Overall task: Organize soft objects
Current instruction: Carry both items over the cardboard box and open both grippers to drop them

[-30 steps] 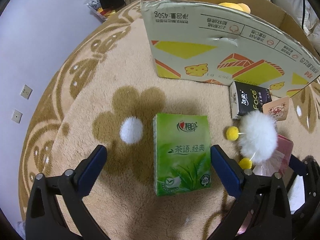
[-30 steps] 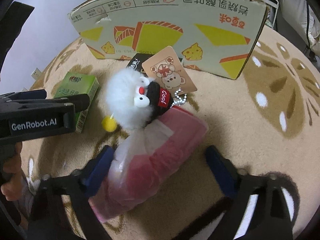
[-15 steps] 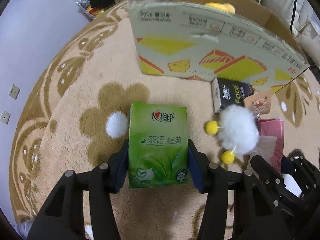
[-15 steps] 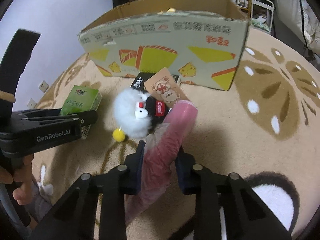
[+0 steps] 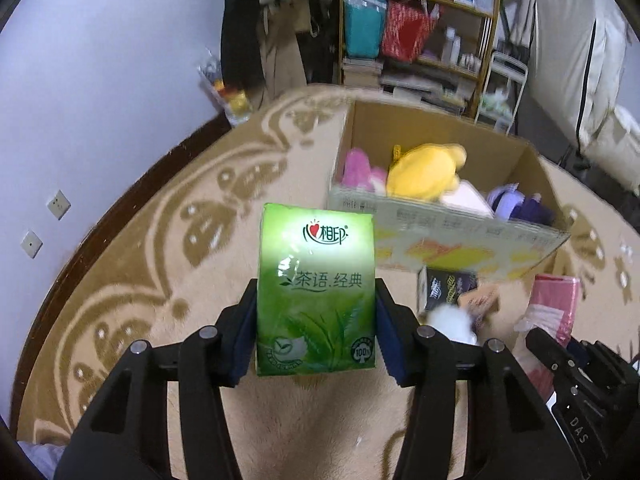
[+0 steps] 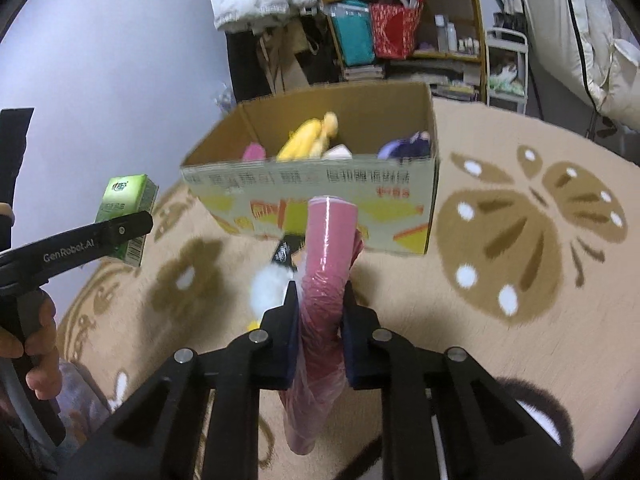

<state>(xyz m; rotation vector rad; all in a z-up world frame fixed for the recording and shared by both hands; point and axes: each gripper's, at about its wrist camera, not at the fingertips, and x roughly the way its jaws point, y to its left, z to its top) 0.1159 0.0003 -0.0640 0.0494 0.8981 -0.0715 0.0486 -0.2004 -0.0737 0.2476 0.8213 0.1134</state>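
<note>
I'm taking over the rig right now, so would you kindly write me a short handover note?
Left gripper: shut on the green tissue pack, lifted off the rug.
Right gripper: shut on the pink roll, also lifted.
Box: open, straight ahead, already holding a yellow plush and pink and purple soft items.
Left: drop both held items in the box, then collect the white fluffy toy and black tissue pack lying on the rug in front of it.

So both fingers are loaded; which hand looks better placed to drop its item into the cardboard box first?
Probably the right. Its pink roll already points straight at the cardboard box. The left gripper holds the green tissue pack off the box's left corner, needing a sideways move.
</note>
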